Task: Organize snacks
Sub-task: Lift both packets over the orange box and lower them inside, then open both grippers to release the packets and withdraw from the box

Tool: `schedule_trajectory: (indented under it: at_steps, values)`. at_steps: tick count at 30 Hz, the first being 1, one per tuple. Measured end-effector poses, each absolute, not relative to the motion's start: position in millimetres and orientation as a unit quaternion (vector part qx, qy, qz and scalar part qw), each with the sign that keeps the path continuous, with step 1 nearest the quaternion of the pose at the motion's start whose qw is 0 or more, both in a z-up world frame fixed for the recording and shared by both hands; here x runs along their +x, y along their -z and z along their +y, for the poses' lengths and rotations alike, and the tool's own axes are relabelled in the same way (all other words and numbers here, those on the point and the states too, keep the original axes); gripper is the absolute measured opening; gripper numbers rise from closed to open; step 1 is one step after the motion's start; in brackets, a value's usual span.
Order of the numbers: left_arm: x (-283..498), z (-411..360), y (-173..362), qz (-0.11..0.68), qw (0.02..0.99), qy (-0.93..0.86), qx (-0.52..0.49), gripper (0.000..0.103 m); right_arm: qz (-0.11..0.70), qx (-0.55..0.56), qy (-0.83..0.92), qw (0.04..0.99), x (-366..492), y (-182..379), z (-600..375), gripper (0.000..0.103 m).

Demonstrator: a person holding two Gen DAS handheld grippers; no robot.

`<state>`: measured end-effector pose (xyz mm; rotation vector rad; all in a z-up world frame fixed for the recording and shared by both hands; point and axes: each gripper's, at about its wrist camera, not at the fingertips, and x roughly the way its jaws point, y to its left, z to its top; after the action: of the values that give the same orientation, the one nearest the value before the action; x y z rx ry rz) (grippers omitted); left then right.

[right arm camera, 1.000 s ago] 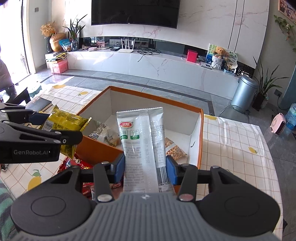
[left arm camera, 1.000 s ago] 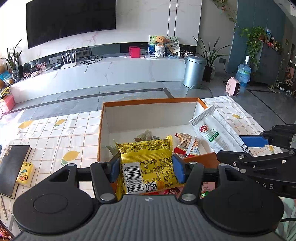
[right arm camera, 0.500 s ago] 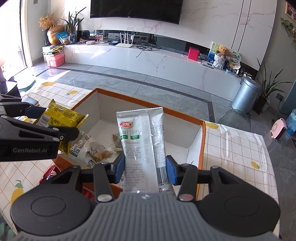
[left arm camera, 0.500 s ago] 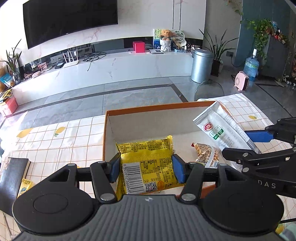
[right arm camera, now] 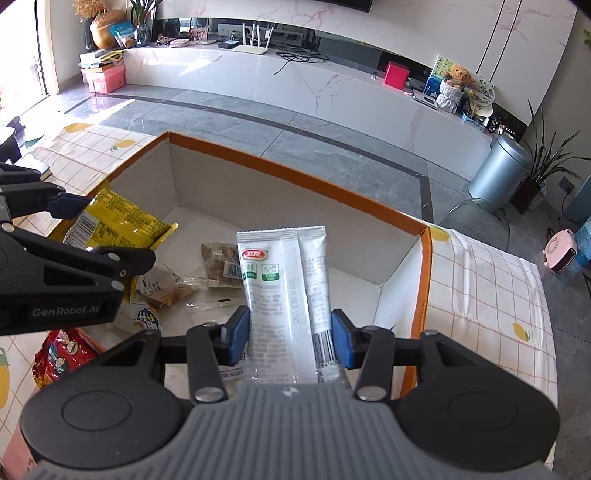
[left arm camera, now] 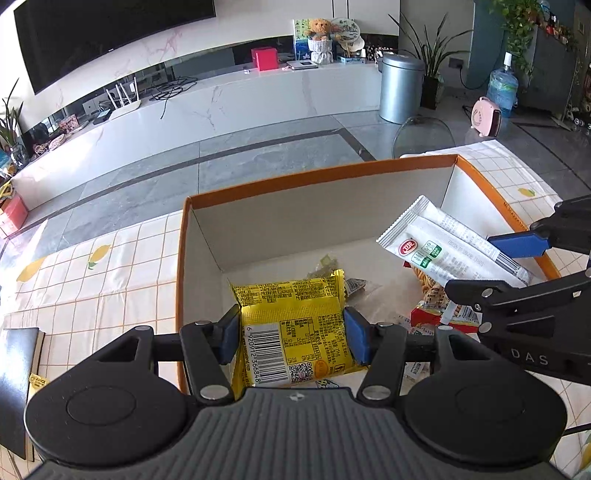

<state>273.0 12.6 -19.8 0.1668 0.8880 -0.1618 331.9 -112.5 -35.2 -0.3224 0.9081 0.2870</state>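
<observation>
A: Items held?
B: Left gripper [left arm camera: 291, 334] clamps a yellow foil packet [left arm camera: 295, 332], barcode up; right gripper [right arm camera: 290, 338] clamps a white sachet [right arm camera: 286, 291]. Both over the orange-rimmed box [right arm camera: 295, 175].
A: Surface, room?
B: Lemon-print checked tablecloth [left arm camera: 92, 273]; grey tile floor [left arm camera: 258, 155].

A home living room is showing here. A large black wall-mounted television [left arm camera: 110, 33] is hanging above a long white marble-look media console [left arm camera: 207, 107], which is carrying a white router with antennas [left arm camera: 123, 98] and a brown teddy bear [left arm camera: 319, 29]. Grey polished floor tiles [left arm camera: 258, 155] are reflecting daylight, green potted houseplants [right arm camera: 543, 162] are standing near a silver metal bin [left arm camera: 400, 86], and a lemon-print checked tablecloth [left arm camera: 92, 273] is covering the tabletop.
</observation>
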Motion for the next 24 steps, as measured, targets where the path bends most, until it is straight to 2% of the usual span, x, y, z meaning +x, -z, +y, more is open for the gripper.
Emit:
schedule_trajectory:
  at_steps: [12, 24]
  values:
    - [298.2, 1.8, 43.0, 0.468, 0.875, 0.074, 0.101, 0.065, 0.485, -0.190, -0.121, 0.845, 357.1, 71.0, -105.8, 0.045]
    - [302.9, -2.4, 44.1, 0.470, 0.873, 0.058, 0.116, 0.070, 0.486, -0.210, -0.127, 0.839, 362.0, 70.8, -98.9, 0.047]
